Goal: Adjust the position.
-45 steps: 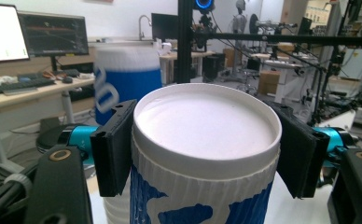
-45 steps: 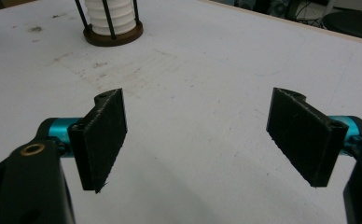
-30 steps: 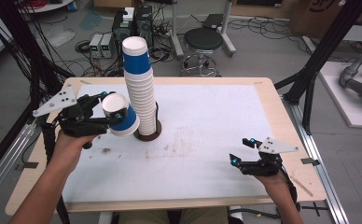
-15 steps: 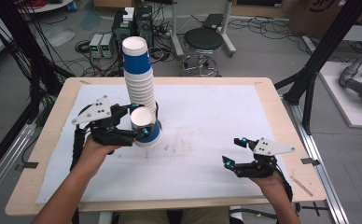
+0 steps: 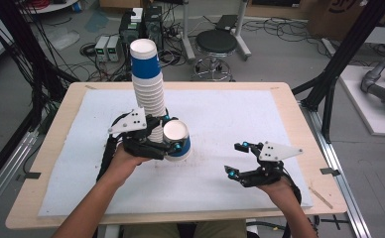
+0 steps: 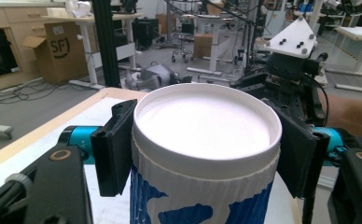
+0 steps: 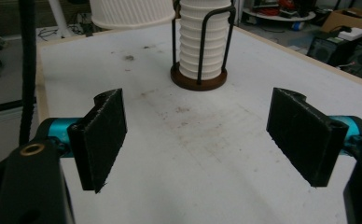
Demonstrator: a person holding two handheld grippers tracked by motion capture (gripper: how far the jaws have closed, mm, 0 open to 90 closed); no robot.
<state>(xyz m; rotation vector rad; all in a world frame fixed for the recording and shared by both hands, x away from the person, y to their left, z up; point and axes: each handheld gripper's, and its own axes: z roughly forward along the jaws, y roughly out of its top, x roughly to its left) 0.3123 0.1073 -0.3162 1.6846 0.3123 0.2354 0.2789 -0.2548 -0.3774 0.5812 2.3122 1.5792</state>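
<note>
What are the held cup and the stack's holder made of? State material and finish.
Cup: apparently paper, matte, with a ribbed white wall, blue print and rolled rim. Holder: thin dark rods, probably metal, on a round brown base, possibly wood; not certain.

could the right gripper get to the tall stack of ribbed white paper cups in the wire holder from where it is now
Probably yes. The right gripper has open, empty jaws, and bare white table cover lies between it and the stack of ribbed white paper cups. The left gripper, holding a blue and white cup, sits close beside the stack.
</note>
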